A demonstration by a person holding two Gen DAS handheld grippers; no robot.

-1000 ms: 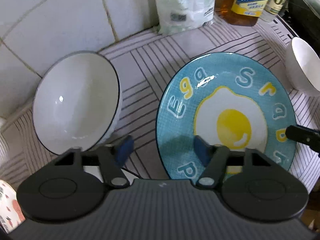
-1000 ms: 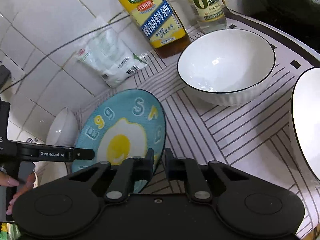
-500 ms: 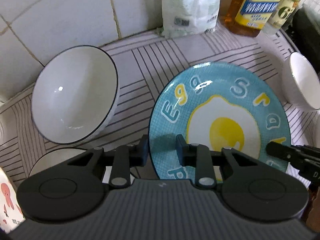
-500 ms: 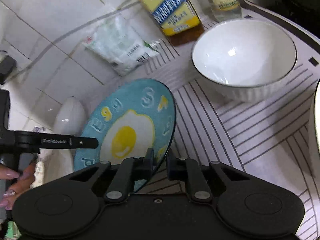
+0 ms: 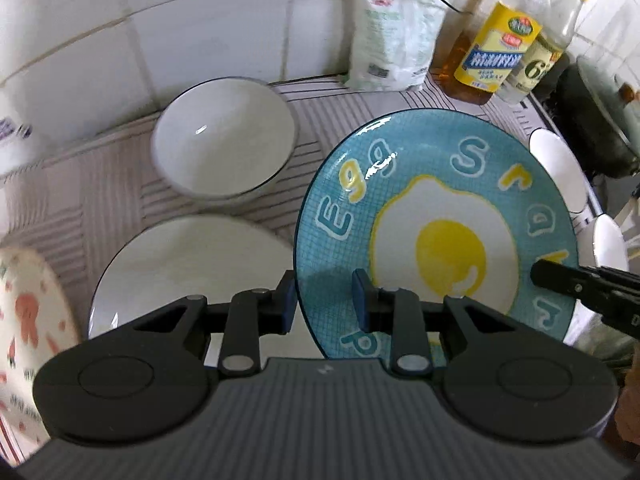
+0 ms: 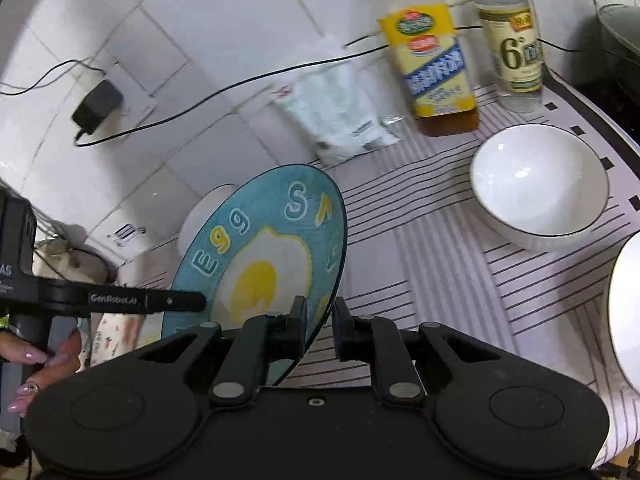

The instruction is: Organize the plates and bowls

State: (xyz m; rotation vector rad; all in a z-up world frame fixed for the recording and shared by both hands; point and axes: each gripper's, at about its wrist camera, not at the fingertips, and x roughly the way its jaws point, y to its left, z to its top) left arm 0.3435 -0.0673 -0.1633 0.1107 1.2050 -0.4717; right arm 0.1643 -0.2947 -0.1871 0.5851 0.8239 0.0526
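A blue plate with a fried-egg picture is held up off the striped mat, tilted. My left gripper is shut on its left rim. My right gripper is shut on its opposite rim, and the plate stands edge-on between its fingers. A white bowl with a dark rim sits behind on the left. A white plate lies below the left gripper. Another white bowl sits at the right in the right wrist view.
A patterned plate lies at the far left. An oil bottle, a vinegar bottle and a white bag stand by the tiled wall. A further white dish edge is at the far right. A dark pot sits beyond the mat.
My left gripper closed on the plate's rim. Both grippers have lifted the blue plate up and away from the mat, and the white plate underneath has come into view.
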